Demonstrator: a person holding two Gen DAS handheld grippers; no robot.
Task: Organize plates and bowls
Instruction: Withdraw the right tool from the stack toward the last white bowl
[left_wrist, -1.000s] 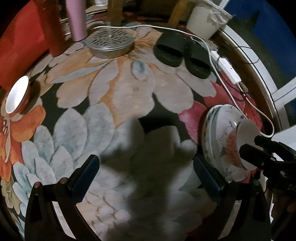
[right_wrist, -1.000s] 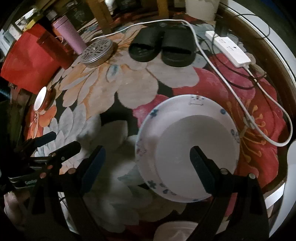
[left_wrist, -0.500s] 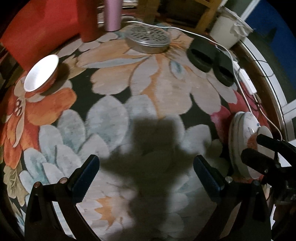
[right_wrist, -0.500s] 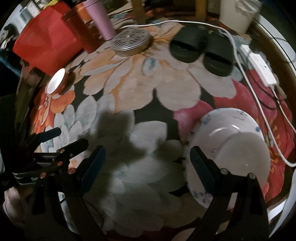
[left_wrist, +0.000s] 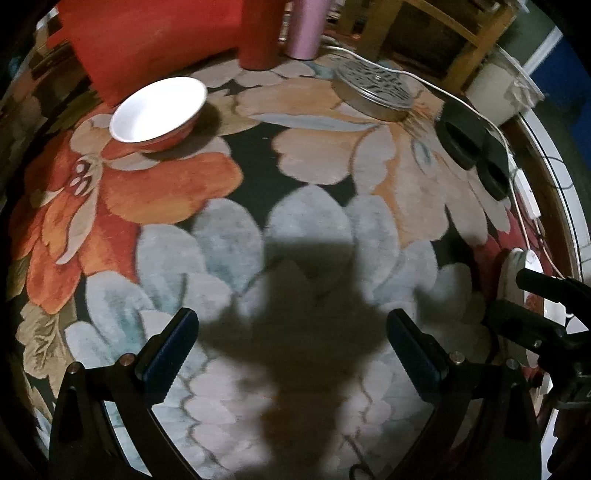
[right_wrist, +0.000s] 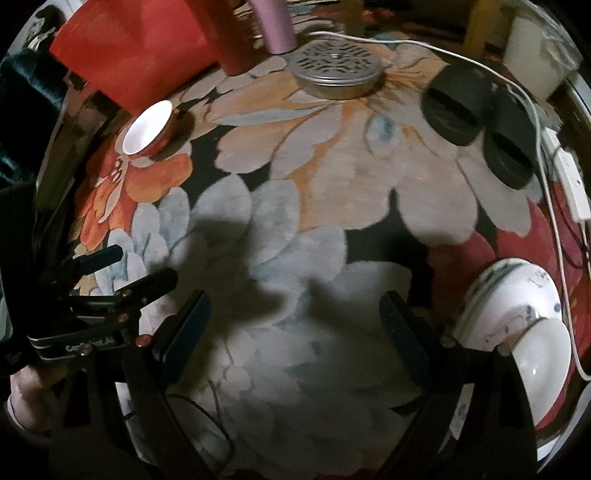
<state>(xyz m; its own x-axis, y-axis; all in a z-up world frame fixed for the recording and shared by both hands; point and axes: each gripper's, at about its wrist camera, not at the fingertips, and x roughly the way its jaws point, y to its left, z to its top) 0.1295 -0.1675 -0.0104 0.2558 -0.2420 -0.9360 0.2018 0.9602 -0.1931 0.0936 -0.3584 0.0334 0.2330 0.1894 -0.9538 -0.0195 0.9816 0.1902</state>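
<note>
A red bowl with a white inside (left_wrist: 159, 110) stands upright on the flowered rug at the far left, also in the right wrist view as the red bowl (right_wrist: 147, 127). A white patterned plate (right_wrist: 506, 295) lies at the right with a white bowl (right_wrist: 543, 365) upside down on it; its edge, the plate stack (left_wrist: 515, 273), shows at the right of the left wrist view. My left gripper (left_wrist: 291, 350) hangs open over bare rug, nothing between its fingers. My right gripper (right_wrist: 293, 328) is open too, left of the plate and holding nothing.
A round perforated metal tin (left_wrist: 373, 88), black slippers (left_wrist: 469, 147) and a white cable (right_wrist: 546, 177) with a power strip (right_wrist: 572, 184) lie at the back right. A red bag (left_wrist: 147, 44), a red tumbler (left_wrist: 258, 33) and a pink tumbler (left_wrist: 306, 29) stand behind the red bowl.
Both grippers have moved left across the rug, away from the plate stack. The red bowl now looms larger and nearer; the stack has slid to the right edge. Both stay open.
</note>
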